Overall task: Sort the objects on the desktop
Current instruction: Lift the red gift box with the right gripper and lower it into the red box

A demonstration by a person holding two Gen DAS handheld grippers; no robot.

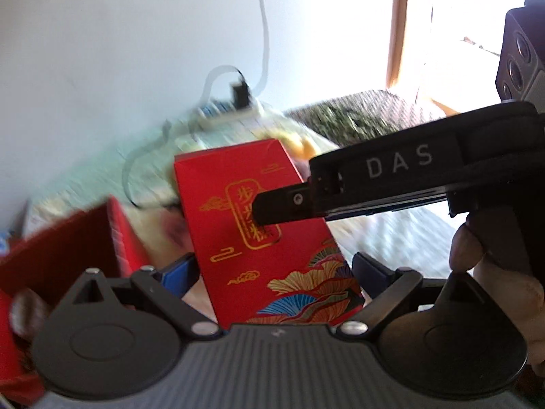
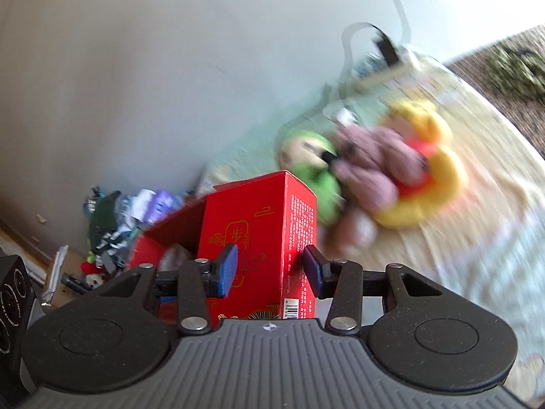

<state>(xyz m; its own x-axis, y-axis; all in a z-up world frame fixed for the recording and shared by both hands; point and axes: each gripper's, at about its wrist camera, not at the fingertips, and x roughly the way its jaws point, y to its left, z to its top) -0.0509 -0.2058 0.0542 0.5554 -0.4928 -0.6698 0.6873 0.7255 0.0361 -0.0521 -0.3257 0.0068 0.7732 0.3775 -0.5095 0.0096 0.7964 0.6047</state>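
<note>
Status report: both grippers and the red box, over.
Right gripper shut on red box. Left gripper open around its base. Plush toys beyond, apart from the box.

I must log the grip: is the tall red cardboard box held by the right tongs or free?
Held: the right tongs press both blue pads on the tall red cardboard box.
</note>
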